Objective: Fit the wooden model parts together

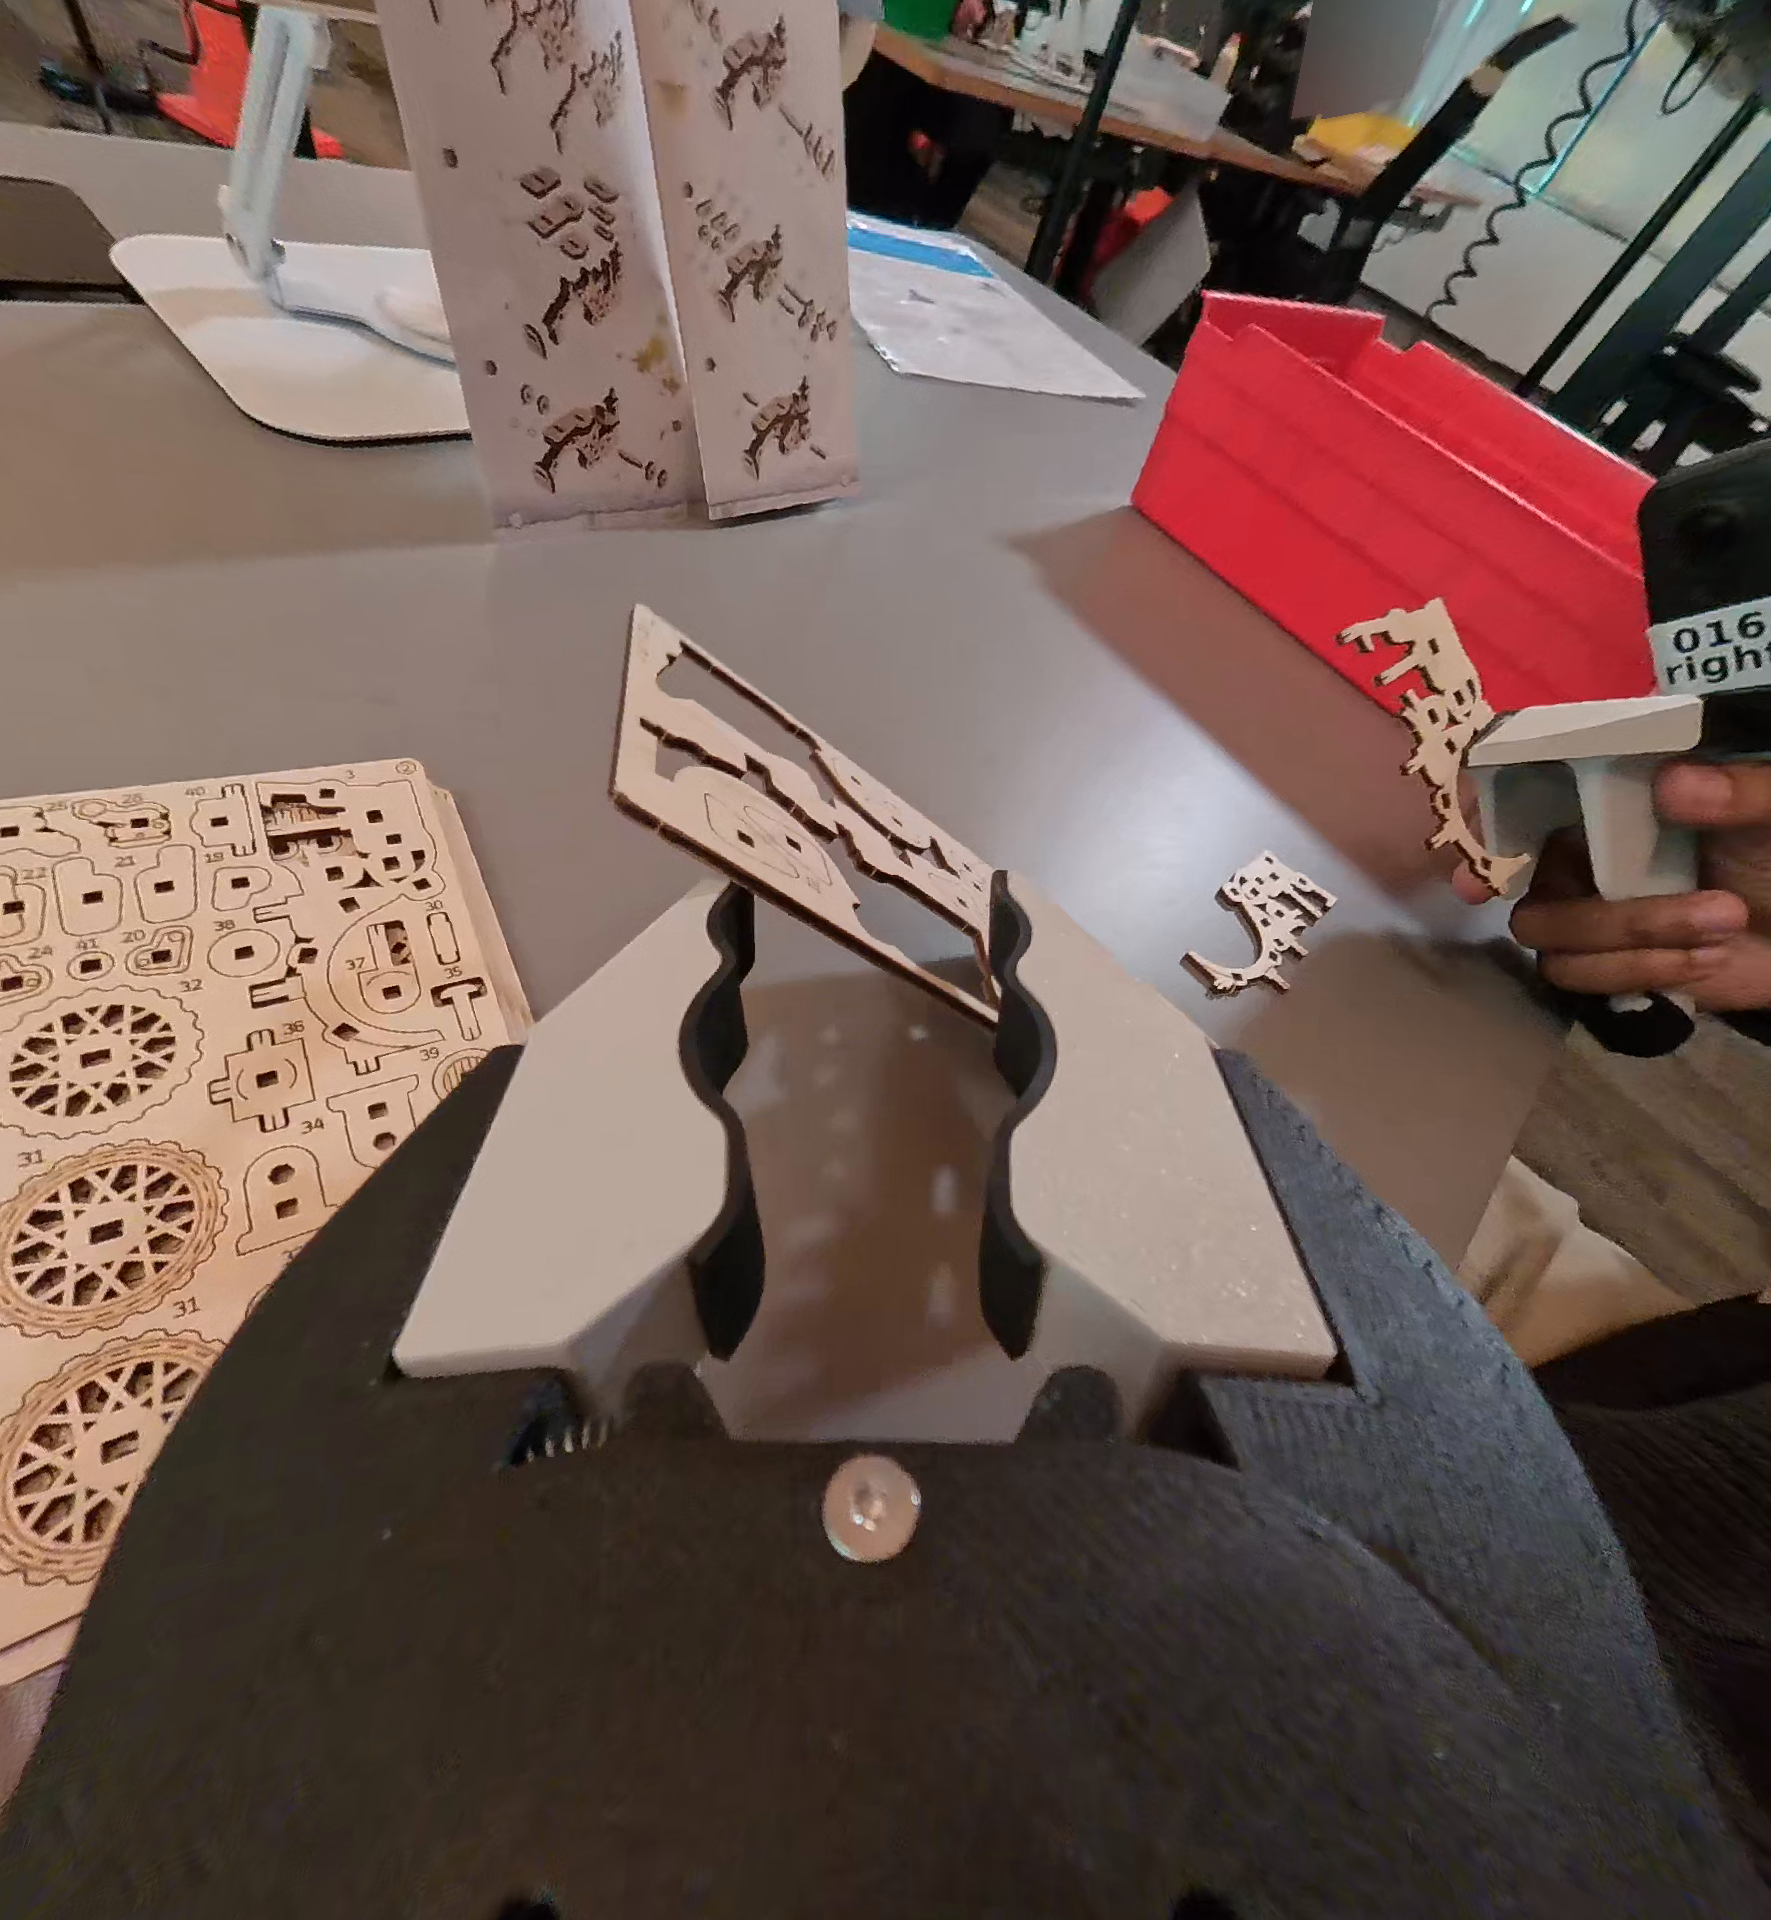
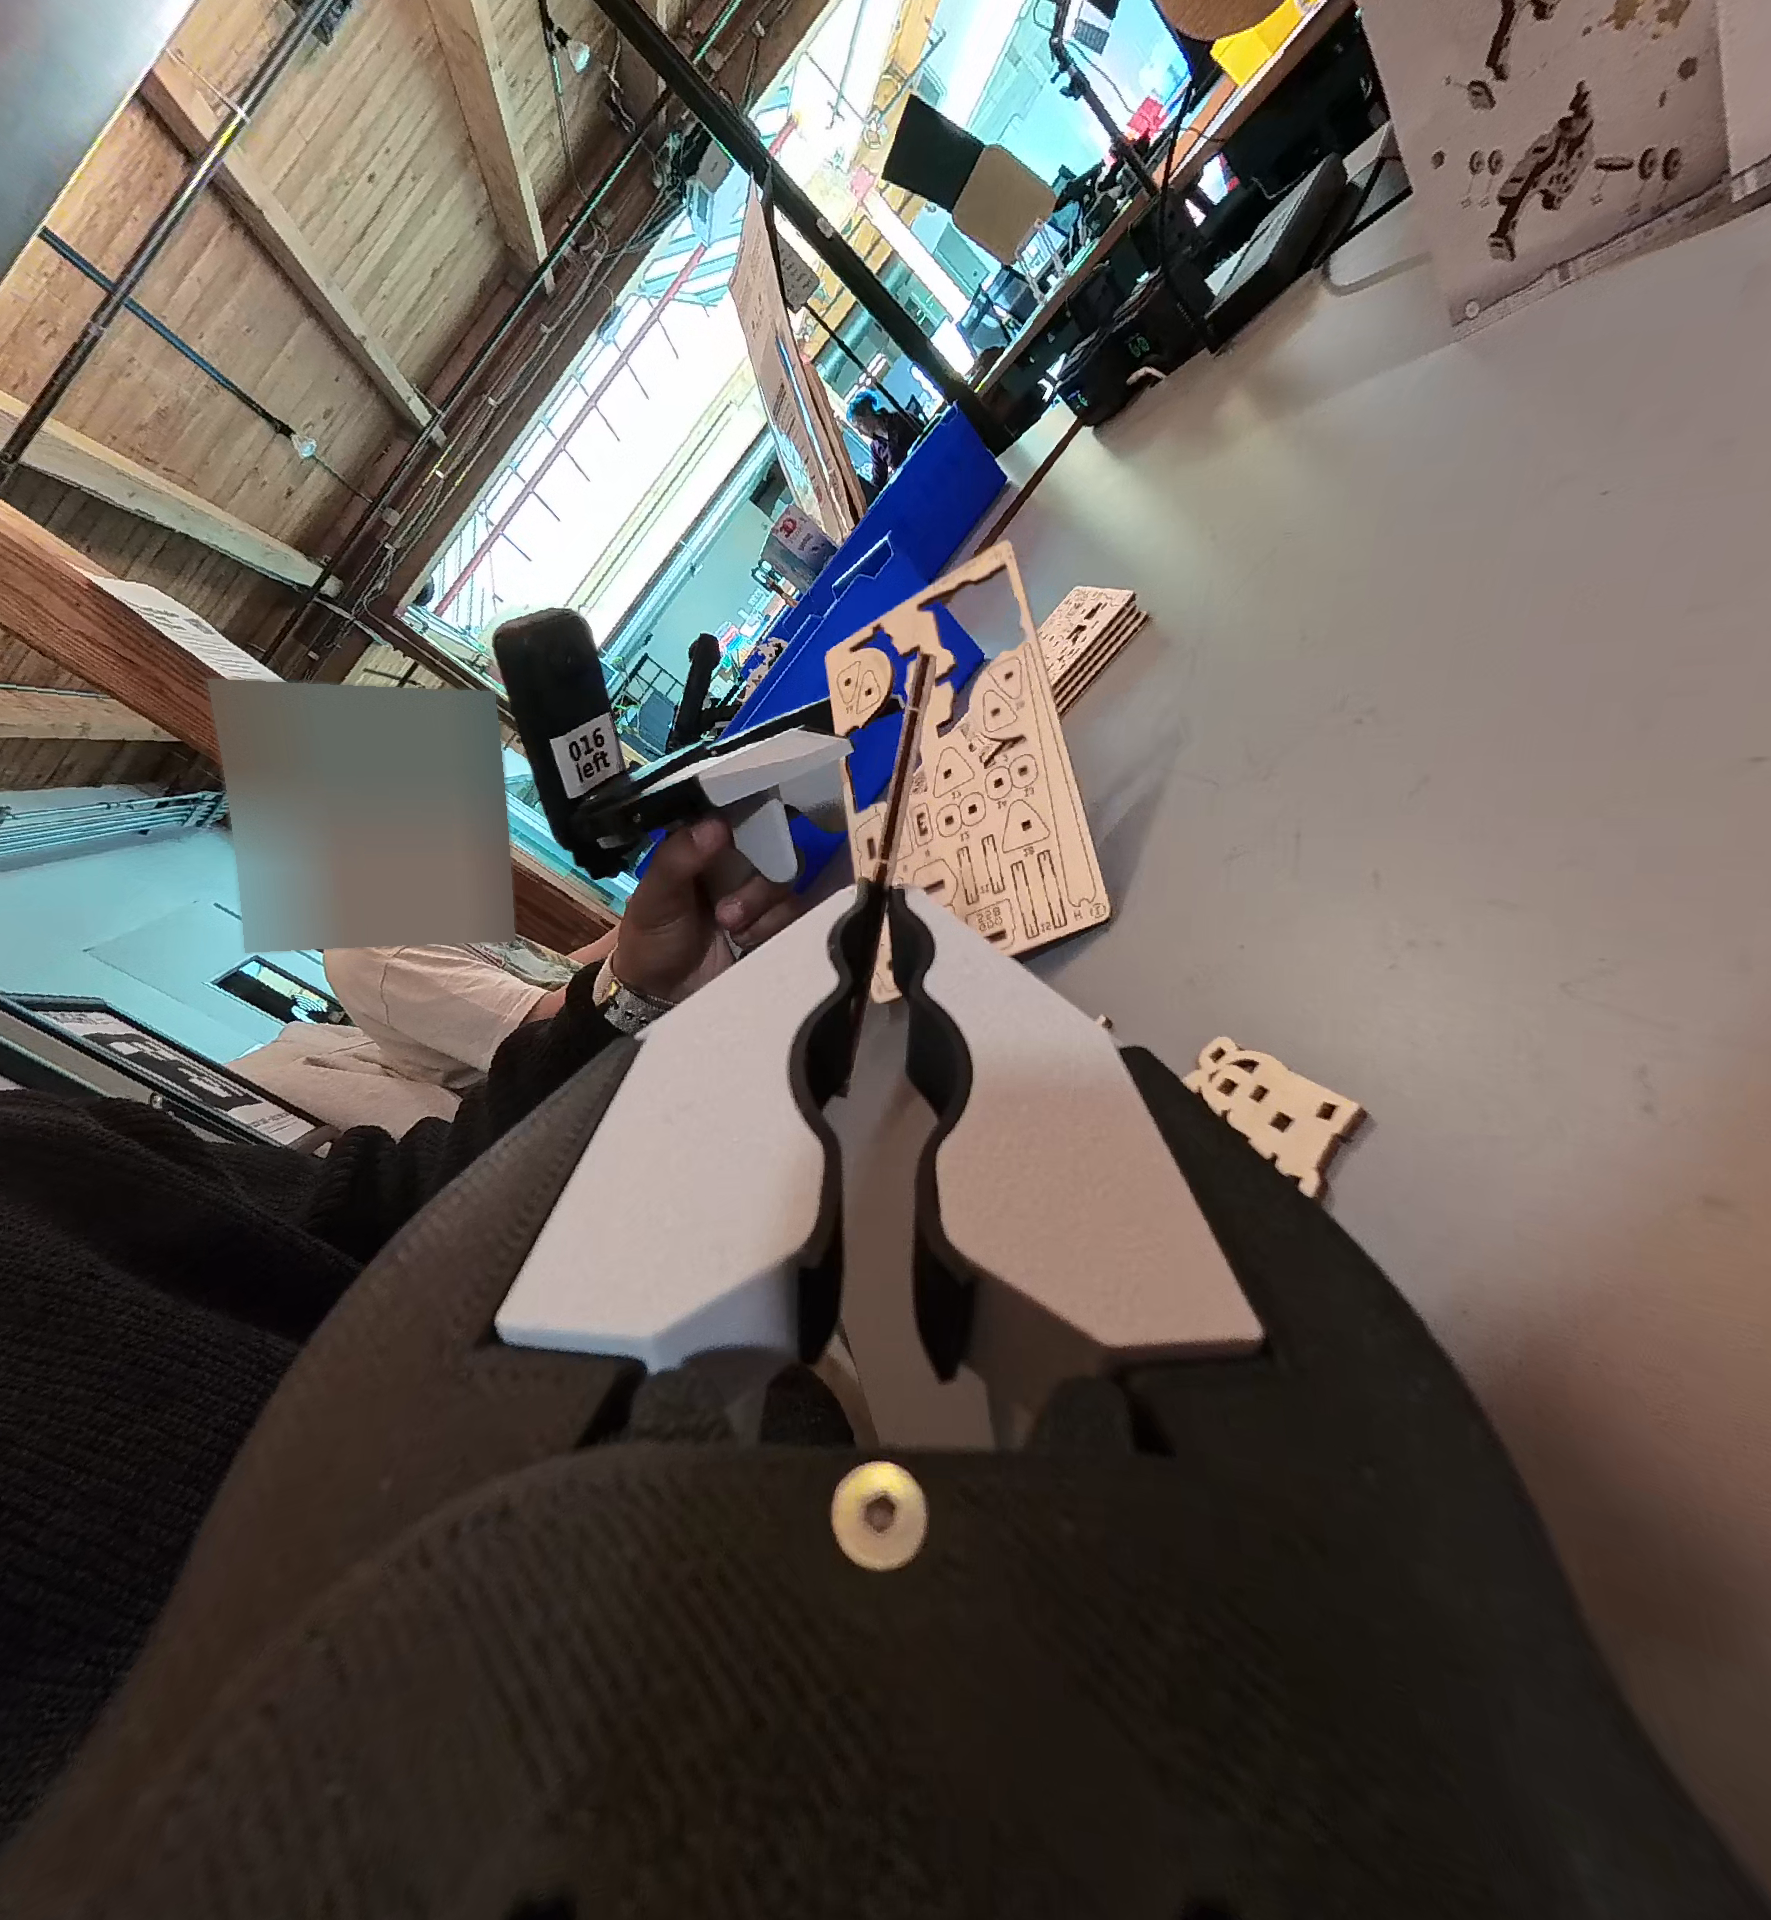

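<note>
Assembly looks barely begun, judging by how the pieces lie. The left gripper has its jaws spread wide; a partly emptied wooden sheet stands tilted between them, its lower edge against the right-hand pad, though I cannot tell whether it is truly pinched or only propped there. The right gripper has its jaws closed on a long fretwork part, seen edge-on as a thin dark strip in the right wrist view and, in the left wrist view, as a pale, jagged piece held up in the air above the tabletop, in front of the red bin. A second, smaller cut-out part lies flat on the tabletop between the two grippers, apart from both and joined to nothing. To the left, a stack of uncut sheets still carries its wheels, tabs and small plates in place, so most of the kit seems unpunched. The folded instruction leaflet stands upright farther back, showing drawings of the model. No two parts are seen mated anywhere. So, as a judgement: a couple of pieces have been freed from their sheet, one is in hand, and the actual fitting together, plus freeing nearly all remaining pieces, is still ahead.
</note>
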Available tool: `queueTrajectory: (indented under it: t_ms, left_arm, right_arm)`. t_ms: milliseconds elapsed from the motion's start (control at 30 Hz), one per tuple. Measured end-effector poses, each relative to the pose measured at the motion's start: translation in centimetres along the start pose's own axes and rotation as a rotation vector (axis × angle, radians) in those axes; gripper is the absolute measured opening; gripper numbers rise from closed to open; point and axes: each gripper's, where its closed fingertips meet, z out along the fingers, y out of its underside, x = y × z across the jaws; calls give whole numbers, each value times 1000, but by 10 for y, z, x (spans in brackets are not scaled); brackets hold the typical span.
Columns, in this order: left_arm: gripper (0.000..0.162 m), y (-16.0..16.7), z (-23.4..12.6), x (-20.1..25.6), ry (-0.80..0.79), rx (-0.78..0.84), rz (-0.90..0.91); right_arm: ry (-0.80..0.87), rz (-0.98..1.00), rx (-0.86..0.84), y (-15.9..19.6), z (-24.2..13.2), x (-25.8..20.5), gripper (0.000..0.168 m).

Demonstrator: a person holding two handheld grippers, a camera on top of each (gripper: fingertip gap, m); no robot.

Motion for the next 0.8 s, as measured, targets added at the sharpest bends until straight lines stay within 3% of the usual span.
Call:
queueTrajectory:
  t_ms: [133, 333, 667, 800]
  left_arm:
    - [19, -1, -1, -1, 16, 2, -50]
    - [13, -9, -5, -2, 85, 60, -180]
    - [27, -10, -8, -28, -110, 77, -111]
    - [58, -16, -11, -41, -261, 105, 6]
  right_arm:
    - [0, 0, 0, 0, 0, 0, 1]
    - [0, 1, 1, 0, 0, 0, 1]
    - [-1, 2, 0, 0, 1, 0, 1]
    - [-1, 1, 0, 0, 1, -1, 1]
